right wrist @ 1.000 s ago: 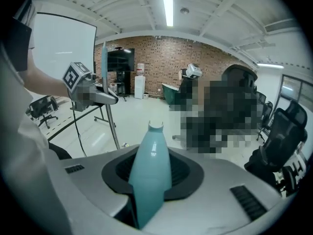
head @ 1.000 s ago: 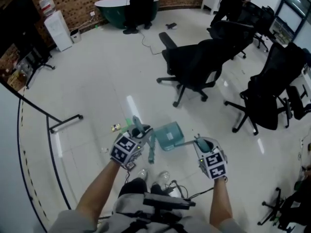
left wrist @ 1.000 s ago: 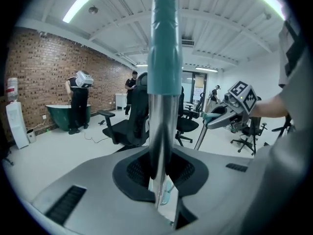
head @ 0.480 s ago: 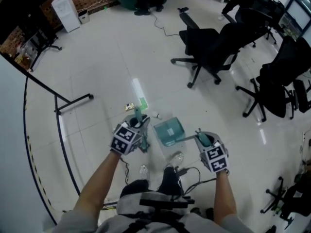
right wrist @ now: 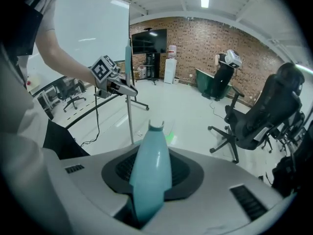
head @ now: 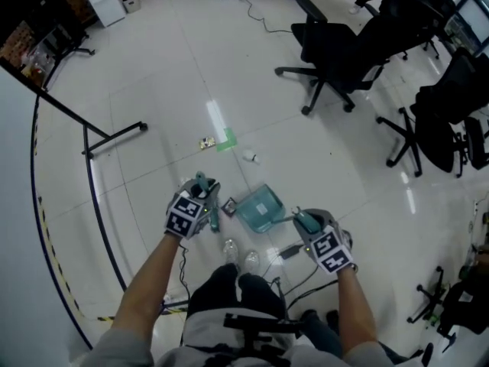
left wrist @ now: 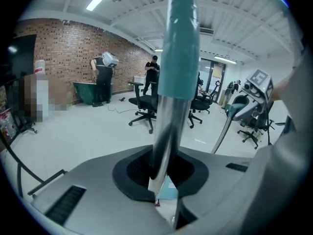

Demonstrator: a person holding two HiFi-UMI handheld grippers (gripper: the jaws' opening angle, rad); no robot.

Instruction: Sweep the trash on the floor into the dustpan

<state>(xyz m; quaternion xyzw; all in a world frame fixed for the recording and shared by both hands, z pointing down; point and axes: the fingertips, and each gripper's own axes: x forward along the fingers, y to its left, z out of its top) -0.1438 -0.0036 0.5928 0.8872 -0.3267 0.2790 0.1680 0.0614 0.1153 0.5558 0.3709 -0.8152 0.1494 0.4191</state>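
Note:
In the head view my left gripper [head: 203,202] is shut on the broom's handle [head: 203,183], a silver pole with a teal grip; the broom reaches down to the floor just left of the dustpan. The teal dustpan [head: 258,208] sits low over the white floor between my hands. Its teal handle [head: 302,221] is clamped in my right gripper [head: 304,226]. The left gripper view shows the pole [left wrist: 178,43] running up through the jaws. The right gripper view shows the teal handle [right wrist: 149,175] in the jaws. A small wrapper [head: 206,142] and a white scrap [head: 249,157] lie ahead by a green floor mark [head: 227,139].
Black office chairs [head: 344,48] stand ahead at the right, another [head: 451,121] at the far right. A black stand's foot [head: 114,136] crosses the floor at the left. A cable [head: 294,251] trails by the person's shoes [head: 231,248]. Two people stand far off by the brick wall.
Both hands have carried the broom and dustpan forward and lower. The green mark and the trash now lie much closer in front of them; the chairs have slid up and right.

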